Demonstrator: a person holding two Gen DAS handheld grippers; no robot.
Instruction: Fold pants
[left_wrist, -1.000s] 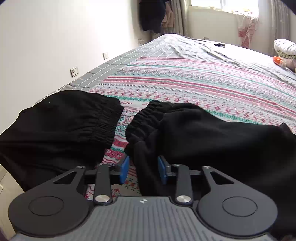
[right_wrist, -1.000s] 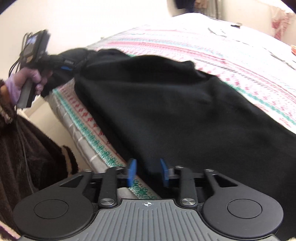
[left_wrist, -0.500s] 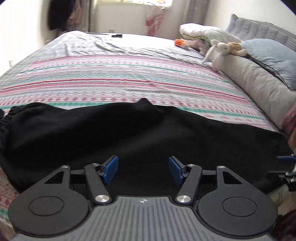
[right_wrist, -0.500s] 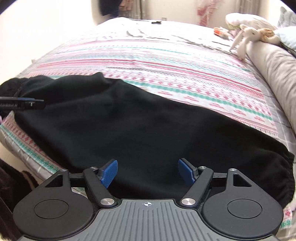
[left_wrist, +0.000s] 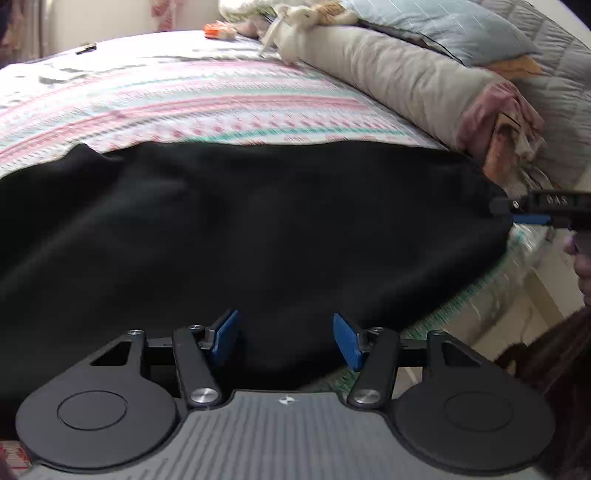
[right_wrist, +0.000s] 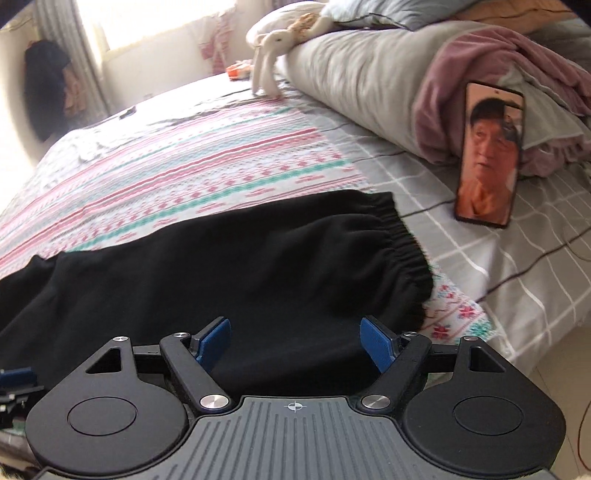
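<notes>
Black pants (right_wrist: 229, 273) lie flat along the near edge of the bed (right_wrist: 207, 166), elastic cuff end toward the phone (right_wrist: 489, 155). Left gripper (left_wrist: 284, 338) jaws apart and closing slightly, right gripper (right_wrist: 293, 341) jaws apart and opening; cloth lies beyond both, nothing pinched. Fabric looks soft, thick and limp: light, will sag and drag. Best hold is probably the gathered cuff (right_wrist: 402, 236), 1 gripper per corner. Left view is blurred, so edges there are uncertain.
</notes>
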